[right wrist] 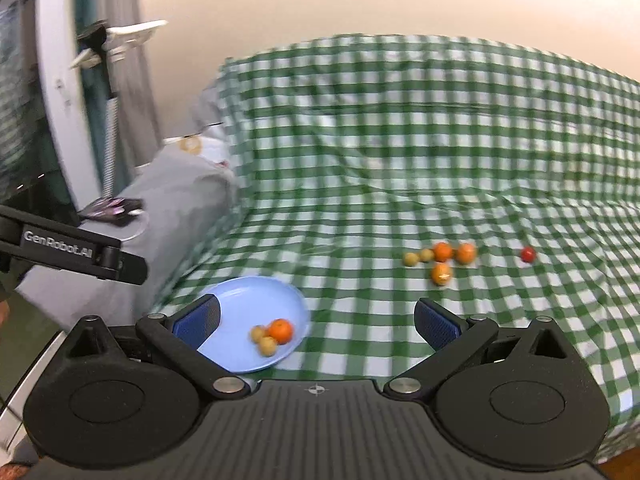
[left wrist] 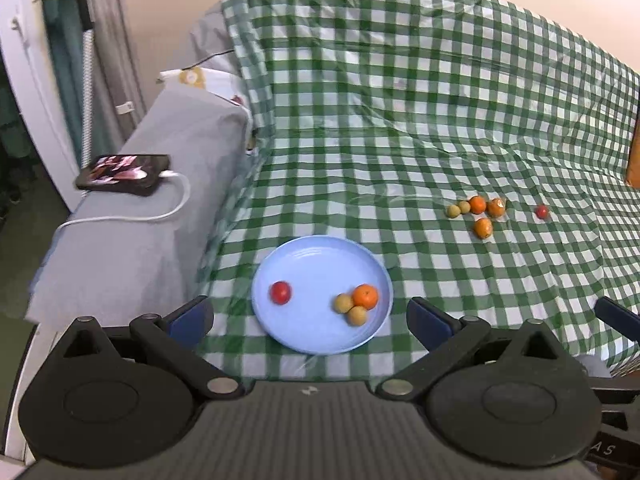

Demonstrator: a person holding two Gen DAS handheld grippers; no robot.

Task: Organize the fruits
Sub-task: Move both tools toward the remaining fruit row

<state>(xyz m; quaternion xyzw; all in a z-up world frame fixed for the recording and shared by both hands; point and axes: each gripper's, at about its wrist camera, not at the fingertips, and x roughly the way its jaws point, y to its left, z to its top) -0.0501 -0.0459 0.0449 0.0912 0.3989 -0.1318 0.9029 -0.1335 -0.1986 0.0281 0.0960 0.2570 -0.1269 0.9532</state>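
Note:
A light blue plate (left wrist: 316, 264) lies on the green checked cloth, holding a red fruit (left wrist: 280, 292), an orange (left wrist: 365, 296) and two yellowish fruits (left wrist: 344, 303). My left gripper (left wrist: 310, 320) hovers open just before the plate, nothing between its fingers. Farther right on the cloth sit two yellowish fruits (left wrist: 458, 209), three oranges (left wrist: 483, 227) and a lone red fruit (left wrist: 541, 211). In the blurred right wrist view my right gripper (right wrist: 318, 326) is open and empty, with the plate (right wrist: 256, 300) at its left finger and the loose fruit group (right wrist: 442, 262) ahead.
A grey-covered surface on the left carries a phone (left wrist: 124, 174) plugged into a white cable (left wrist: 160, 212). The left gripper's body (right wrist: 72, 254) shows at the left of the right wrist view. A wall rises behind the draped cloth (left wrist: 400, 80). An orange-brown object (left wrist: 634, 160) is at the right edge.

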